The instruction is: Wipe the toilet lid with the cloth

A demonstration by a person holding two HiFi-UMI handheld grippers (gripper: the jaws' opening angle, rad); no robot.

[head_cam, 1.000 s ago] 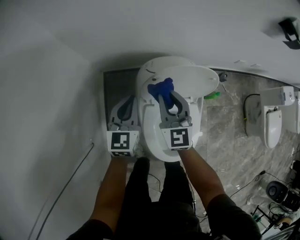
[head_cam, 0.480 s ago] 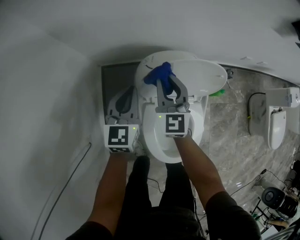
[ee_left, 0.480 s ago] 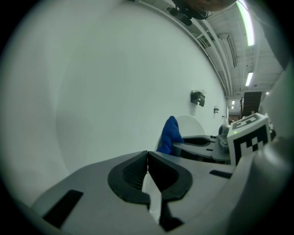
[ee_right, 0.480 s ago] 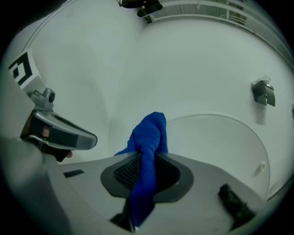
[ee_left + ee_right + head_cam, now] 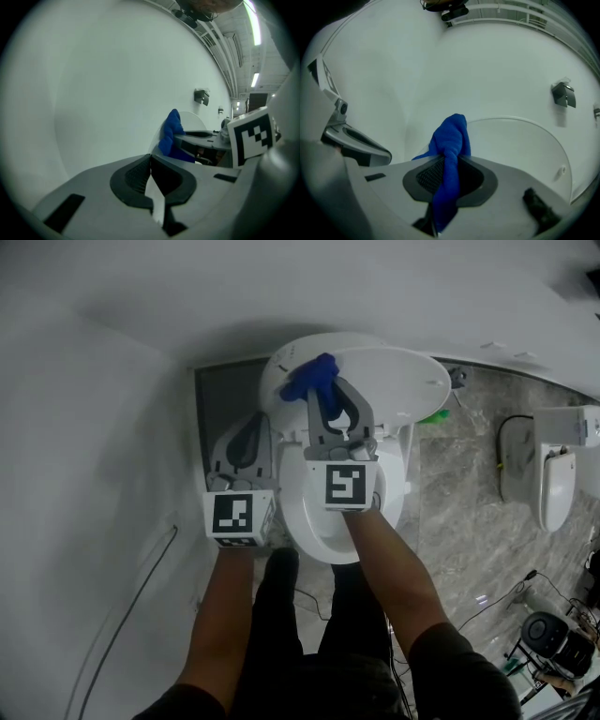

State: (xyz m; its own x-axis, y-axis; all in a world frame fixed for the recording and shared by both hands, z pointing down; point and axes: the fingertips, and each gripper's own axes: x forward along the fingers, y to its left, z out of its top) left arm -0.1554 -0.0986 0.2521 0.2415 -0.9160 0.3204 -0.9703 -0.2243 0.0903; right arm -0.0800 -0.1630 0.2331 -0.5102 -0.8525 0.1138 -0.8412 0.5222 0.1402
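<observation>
The white toilet lid (image 5: 394, 381) stands raised against the cistern, above the seat (image 5: 309, 521). My right gripper (image 5: 322, 388) is shut on a bunched blue cloth (image 5: 309, 379), which sits against the lid's left part. In the right gripper view the blue cloth (image 5: 449, 159) hangs out between the jaws with the lid (image 5: 511, 150) just behind it. My left gripper (image 5: 249, 439) is shut and empty, held left of the toilet beside the wall. In the left gripper view the shut jaws of my left gripper (image 5: 151, 171) point along the wall, with the cloth (image 5: 172, 136) to the right.
A white wall (image 5: 94, 427) runs close along the left. A grey marble floor (image 5: 459, 521) lies to the right with a second white fixture (image 5: 553, 474), cables and a green item (image 5: 429, 416) behind the toilet. A cable (image 5: 141, 587) trails on the left.
My right gripper has carried the cloth up and leftward across the lid. The left gripper has sunk a little beside the toilet.
</observation>
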